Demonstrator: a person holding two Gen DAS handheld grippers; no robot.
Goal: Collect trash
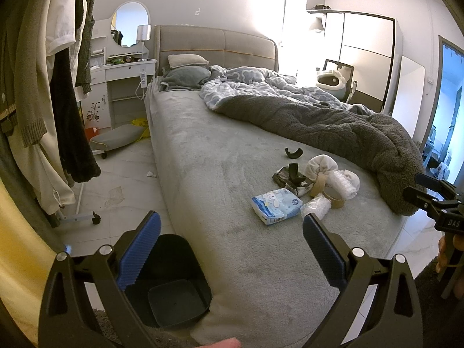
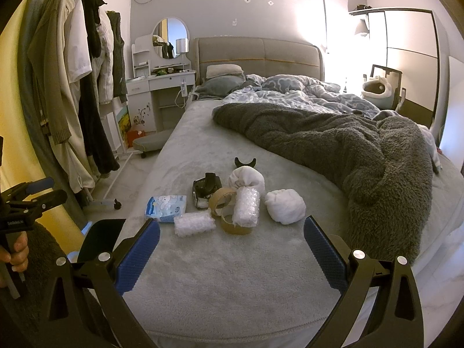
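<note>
A pile of trash lies on the grey bed: a blue tissue pack, bubble wrap pieces, brown tape rolls, white wads, a dark wrapper and a black curved piece. The pile also shows in the left wrist view, with the tissue pack nearest. A dark bin stands on the floor at the bed's corner. My left gripper is open and empty above the bin and bed edge. My right gripper is open and empty, short of the pile.
A rumpled dark blanket covers the bed's right half. A clothes rack with hanging garments stands left. A white vanity and a low wheeled stool are beyond it. Small scraps lie on the floor.
</note>
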